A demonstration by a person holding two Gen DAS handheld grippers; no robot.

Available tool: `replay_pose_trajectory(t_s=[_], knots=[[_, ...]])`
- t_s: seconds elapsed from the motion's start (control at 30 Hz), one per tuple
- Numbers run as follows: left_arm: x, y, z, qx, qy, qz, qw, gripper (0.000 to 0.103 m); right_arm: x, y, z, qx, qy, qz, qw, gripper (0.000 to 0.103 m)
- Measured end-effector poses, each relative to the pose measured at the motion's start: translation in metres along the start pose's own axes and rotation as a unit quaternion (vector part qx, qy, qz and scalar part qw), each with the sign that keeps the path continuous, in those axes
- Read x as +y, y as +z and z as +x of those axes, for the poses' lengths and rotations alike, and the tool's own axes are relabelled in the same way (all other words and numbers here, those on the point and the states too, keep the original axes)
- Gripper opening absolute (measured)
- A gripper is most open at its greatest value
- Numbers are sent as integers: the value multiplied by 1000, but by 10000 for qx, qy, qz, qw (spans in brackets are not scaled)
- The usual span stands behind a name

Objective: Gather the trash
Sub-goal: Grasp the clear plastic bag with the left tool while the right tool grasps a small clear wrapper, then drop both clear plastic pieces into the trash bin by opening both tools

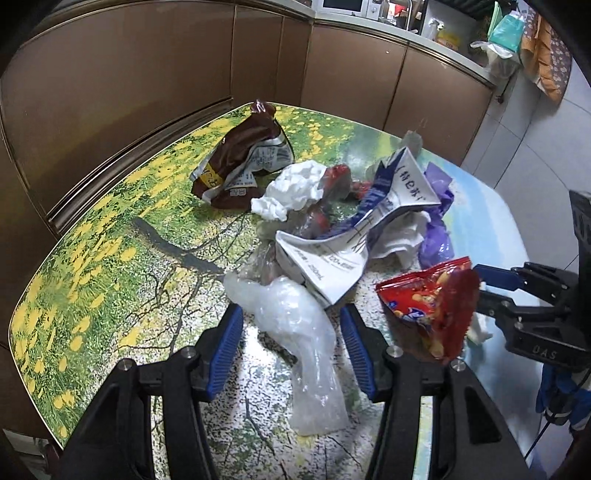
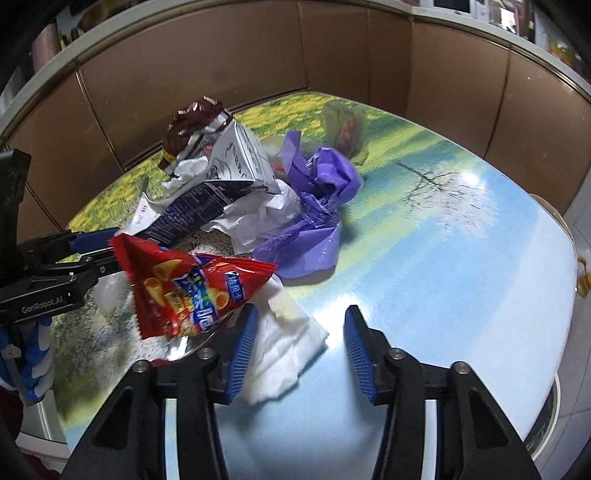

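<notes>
Trash lies heaped on a table with a meadow print [image 1: 110,240]. My left gripper [image 1: 291,350] is open, its blue pads astride a clear plastic bag [image 1: 295,325] without pressing it. My right gripper [image 2: 299,350] is open over a white tissue [image 2: 284,343] that touches only its left pad. A red snack bag [image 1: 432,306] [image 2: 192,288] stands between the two grippers, held by neither. Behind it are a flattened milk carton [image 1: 351,236], a crumpled white tissue [image 1: 291,188], a brown wrapper [image 1: 240,158] and a purple plastic bag [image 2: 314,206].
Brown cabinet doors [image 1: 147,74] wrap around the table's far side. A counter with a microwave [image 1: 343,5] runs above them. The blue part of the table top [image 2: 443,258] lies right of the heap. A gloved hand [image 2: 33,350] holds the left gripper.
</notes>
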State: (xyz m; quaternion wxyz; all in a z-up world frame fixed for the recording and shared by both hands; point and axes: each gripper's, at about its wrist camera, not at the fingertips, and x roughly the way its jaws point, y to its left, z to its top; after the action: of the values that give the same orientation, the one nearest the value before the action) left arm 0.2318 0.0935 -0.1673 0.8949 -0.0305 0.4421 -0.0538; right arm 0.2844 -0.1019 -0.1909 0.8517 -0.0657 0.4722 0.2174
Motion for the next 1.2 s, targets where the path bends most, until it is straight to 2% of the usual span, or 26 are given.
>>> replay_pose_trajectory(t_s=[0.03, 0.07, 0.1, 0.13, 0.3, 0.53, 0.73, 0.83, 0.97, 1.03, 1.2], knots=[[-1, -2, 1, 28, -33, 4, 10000, 40, 1, 1, 3, 23, -10, -42, 10000, 37], [1, -1, 4, 49, -53, 1, 10000, 38, 3, 2, 4, 12, -15, -125, 9999, 32], [1, -3, 4, 51, -62, 13, 10000, 35, 4, 2, 4, 14, -1, -168, 9999, 14], [1, -4, 5, 33, -60, 42, 10000, 33, 4, 2, 3, 19, -7, -193, 9998, 7], [0, -12, -11, -120, -68, 99, 9999, 31, 6, -6, -10, -108, -13, -155, 9998, 4], [0, -19, -51, -399, -44, -18, 9992, 30, -9, -23, -50, -471, -14, 168, 9987, 3], [-28, -9, -83, -659, -266, 269, 9971, 30, -36, -39, -98, -1003, -29, 518, 9936, 3], [-62, 4, -88, -692, -537, 596, 9944, 30, -59, -50, -118, -1217, -149, 795, 9893, 3], [-126, 21, -78, -586, -1058, 1072, 9868, 30, -112, -75, -146, -1407, -523, 1355, 9793, 3], [-170, 31, -67, -500, -1382, 1376, 9795, 30, -142, -91, -157, -1436, -806, 1653, 9724, 3], [-267, 45, -31, -210, -1893, 2024, 9606, 30, -205, -124, -170, -1404, -1412, 2271, 9533, 3]])
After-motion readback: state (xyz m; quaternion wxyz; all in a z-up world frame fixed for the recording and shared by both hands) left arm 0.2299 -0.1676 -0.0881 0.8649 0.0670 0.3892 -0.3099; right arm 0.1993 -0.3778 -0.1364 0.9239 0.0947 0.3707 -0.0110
